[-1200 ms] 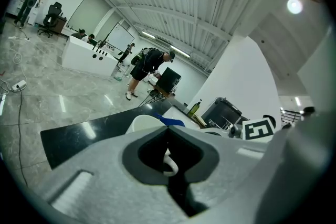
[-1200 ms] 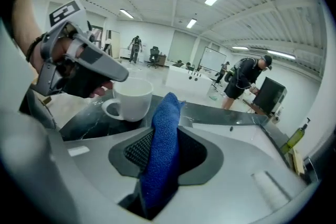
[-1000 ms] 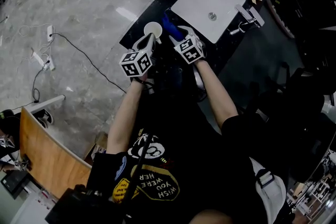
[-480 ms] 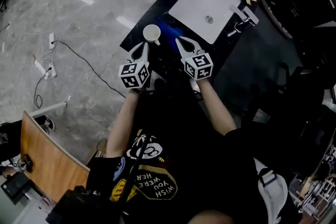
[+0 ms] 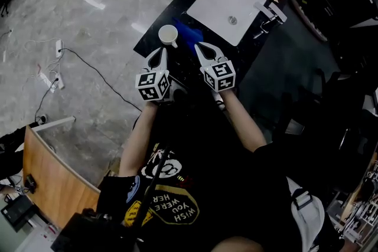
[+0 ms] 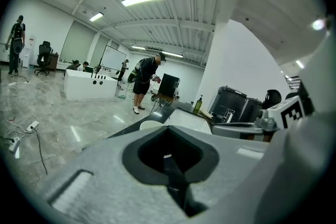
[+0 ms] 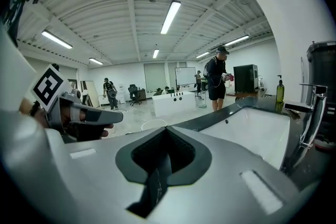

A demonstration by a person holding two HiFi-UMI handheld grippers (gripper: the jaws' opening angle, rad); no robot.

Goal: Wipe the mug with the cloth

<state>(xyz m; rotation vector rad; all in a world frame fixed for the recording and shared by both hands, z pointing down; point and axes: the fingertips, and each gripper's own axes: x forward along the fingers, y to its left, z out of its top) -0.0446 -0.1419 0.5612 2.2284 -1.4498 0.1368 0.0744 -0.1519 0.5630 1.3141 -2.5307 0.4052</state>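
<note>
A white mug (image 5: 168, 36) stands on the black counter (image 5: 155, 32) near its left edge. In the left gripper view only the mug's rim (image 6: 151, 124) shows over the jaws. A blue cloth (image 5: 189, 34) lies crumpled just right of the mug. My left gripper (image 5: 162, 54) hovers short of the mug, its jaws shut and empty. My right gripper (image 5: 200, 48) sits just before the cloth's near edge, also shut with nothing between its pads. In each gripper view the jaws (image 6: 168, 134) (image 7: 165, 131) meet in a dark seam.
A white rectangular sink (image 5: 227, 6) is set into the counter beyond the cloth, with a chrome faucet (image 5: 269, 13) on its right. A soap bottle (image 7: 280, 91) stands at the counter's far end. Grey floor lies left of the counter, with cables (image 5: 88, 62) on it. People stand far off.
Both grippers have drawn back from the mug and cloth toward the person. The left fingers, beside the mug a second ago, now stand apart from it.
</note>
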